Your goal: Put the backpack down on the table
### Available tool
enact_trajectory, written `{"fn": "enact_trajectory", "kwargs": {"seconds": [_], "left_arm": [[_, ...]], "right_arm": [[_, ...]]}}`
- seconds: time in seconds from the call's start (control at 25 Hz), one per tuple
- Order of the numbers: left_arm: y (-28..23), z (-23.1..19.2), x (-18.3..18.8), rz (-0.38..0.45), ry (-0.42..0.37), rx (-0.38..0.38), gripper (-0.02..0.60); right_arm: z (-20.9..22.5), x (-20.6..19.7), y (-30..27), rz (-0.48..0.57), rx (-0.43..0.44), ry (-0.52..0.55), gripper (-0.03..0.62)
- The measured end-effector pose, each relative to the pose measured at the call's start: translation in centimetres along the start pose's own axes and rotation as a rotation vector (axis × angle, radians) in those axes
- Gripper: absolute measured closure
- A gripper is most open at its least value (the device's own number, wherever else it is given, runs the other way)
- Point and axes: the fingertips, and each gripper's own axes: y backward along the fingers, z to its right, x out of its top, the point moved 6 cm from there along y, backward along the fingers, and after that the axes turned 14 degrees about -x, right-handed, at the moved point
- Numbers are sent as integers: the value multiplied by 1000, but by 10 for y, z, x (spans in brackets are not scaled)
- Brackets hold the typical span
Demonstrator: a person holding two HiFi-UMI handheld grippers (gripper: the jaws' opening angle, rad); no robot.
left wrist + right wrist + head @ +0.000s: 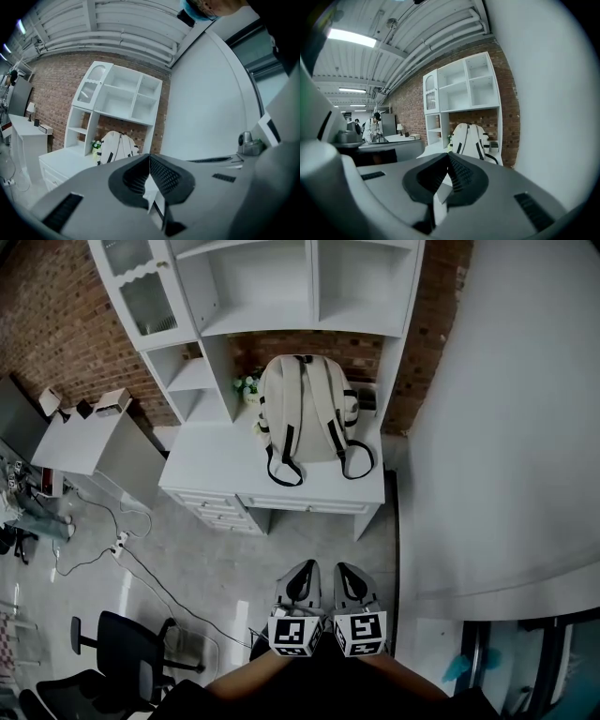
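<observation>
Jaws pressed together on nothing, the left gripper (304, 567) and right gripper (346, 569) sit side by side, close against the person's body. The forearms are tucked in and both noses aim toward the furniture ahead. Well apart from them, the cream backpack (302, 409) stands upright on the white table (211, 463), straps facing out. It leans back into the shelf unit (267, 296) by the brick wall (56, 324), a prop that likely keeps it from toppling. The job looks done.

No legible text, label, brand or number anywhere in view.
</observation>
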Motion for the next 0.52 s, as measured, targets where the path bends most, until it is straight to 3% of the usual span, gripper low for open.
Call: {"fn": "enact_trajectory", "kwargs": {"seconds": [0.52], "left_arm": [[-11,24,-13,-31,-4,-59,563]], "right_arm": [[11,-11,17,-11,-28,69,577]]}}
